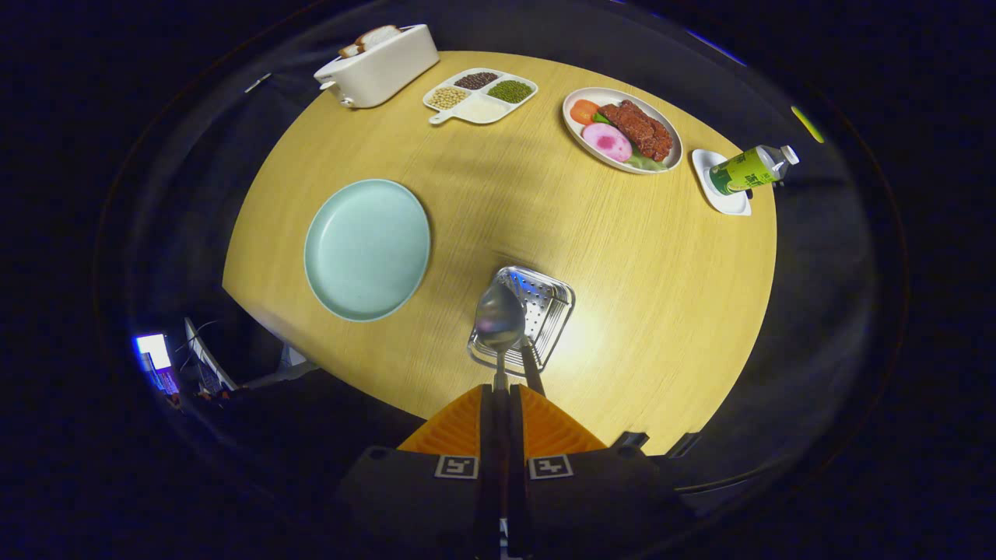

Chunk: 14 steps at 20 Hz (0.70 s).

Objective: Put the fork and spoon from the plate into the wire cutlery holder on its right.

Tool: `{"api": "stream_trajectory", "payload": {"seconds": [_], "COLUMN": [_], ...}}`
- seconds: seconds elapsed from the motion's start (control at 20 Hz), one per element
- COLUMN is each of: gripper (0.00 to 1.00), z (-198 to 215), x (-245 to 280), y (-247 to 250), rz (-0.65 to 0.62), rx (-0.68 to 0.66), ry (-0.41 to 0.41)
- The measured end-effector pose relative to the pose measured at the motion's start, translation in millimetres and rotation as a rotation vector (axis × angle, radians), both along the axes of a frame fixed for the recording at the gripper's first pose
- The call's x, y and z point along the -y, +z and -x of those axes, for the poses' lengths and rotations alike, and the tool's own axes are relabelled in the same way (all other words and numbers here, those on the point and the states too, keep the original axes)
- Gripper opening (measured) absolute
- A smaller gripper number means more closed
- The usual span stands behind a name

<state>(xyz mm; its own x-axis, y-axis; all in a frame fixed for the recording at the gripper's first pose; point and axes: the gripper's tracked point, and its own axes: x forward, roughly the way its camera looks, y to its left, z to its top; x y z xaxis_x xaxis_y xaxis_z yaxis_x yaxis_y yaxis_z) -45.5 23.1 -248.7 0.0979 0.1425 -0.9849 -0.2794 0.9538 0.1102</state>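
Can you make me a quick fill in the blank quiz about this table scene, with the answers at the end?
1. The gripper is shut on the handle of a ____.
2. The spoon hangs over the wire cutlery ____.
3. The pale green plate holds ____ cutlery.
4. The bottle lies on a small white ____.

Missing words: spoon; holder; no; dish

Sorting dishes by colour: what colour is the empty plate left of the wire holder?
Pale mint green, plain, seen in the gripper view: plate.
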Motion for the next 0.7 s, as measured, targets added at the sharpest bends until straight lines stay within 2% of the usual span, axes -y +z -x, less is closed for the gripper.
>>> {"api": "stream_trajectory", "payload": {"seconds": [0.2, 0.5, 0.65, 0.7], "gripper": [0.09, 0.09, 0.09, 0.14], "z": [-7, -1, -12, -12], "x": [6, 1, -2, -3], "y": [-6, -39, -46, -47], "rz": [0.011, 0.042, 0.047, 0.043], "rx": [-0.009, -0.115, -0.106, -0.097], "ry": [0.002, 0.021, -0.008, -0.018]}}
